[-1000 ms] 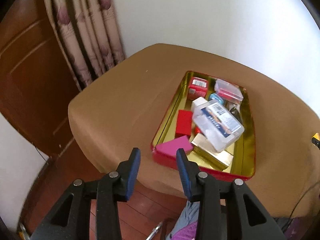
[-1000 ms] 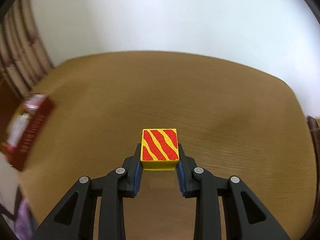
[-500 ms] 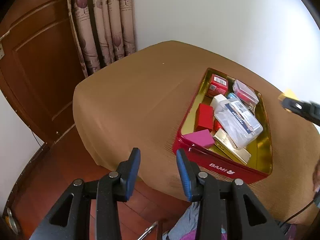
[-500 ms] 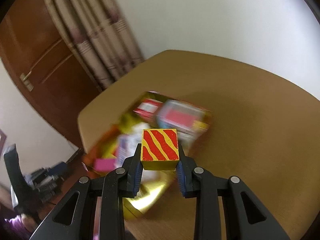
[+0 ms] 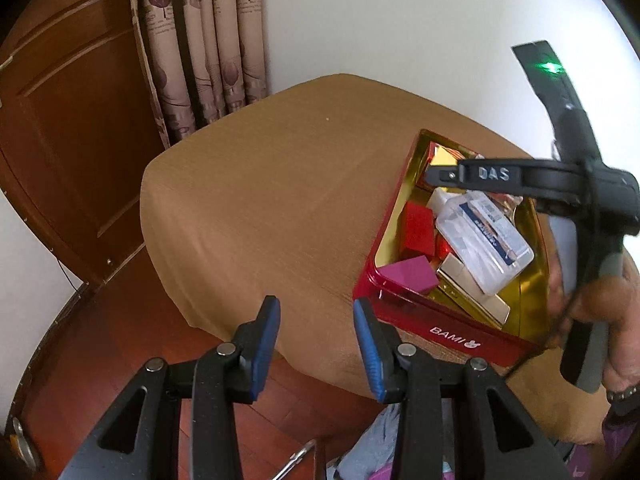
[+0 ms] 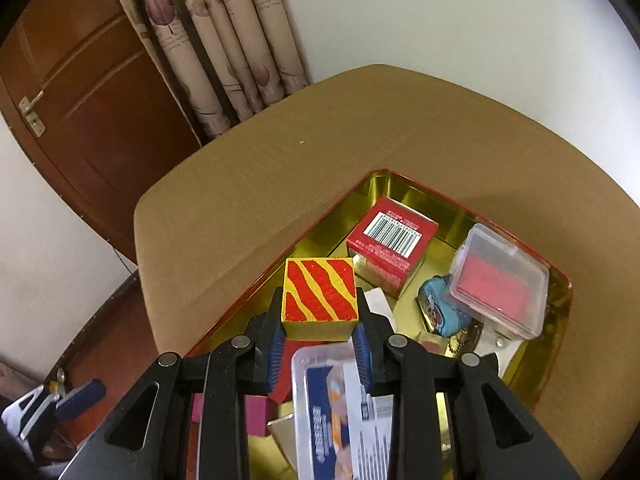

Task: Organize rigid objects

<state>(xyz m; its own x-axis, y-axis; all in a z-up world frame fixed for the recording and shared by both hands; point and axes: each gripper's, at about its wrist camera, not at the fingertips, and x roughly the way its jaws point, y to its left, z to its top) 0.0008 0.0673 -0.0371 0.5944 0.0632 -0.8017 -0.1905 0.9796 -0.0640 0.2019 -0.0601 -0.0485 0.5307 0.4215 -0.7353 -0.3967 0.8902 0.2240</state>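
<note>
Striped block held over the red tin, left gripper empty beside it.

In the left wrist view, the door [image 5: 72, 128] and curtain [image 5: 200, 48] fill the upper left; the left gripper [image 5: 316, 344] sits at lower centre, its jaws partly apart with nothing between them, over the near edge of the brown table [image 5: 260, 200]. Right of it lies the tin [image 5: 440, 320], with a clear case [image 5: 484, 248] atop a gold box [image 5: 472, 292]. In the right wrist view, the right gripper [image 6: 319, 336], lower centre, clamps the block [image 6: 319, 296] above the tin's left part; to its right lie a barcode box [image 6: 390, 244], a blue item [image 6: 440, 312] and a lidded case [image 6: 500, 280].
</note>
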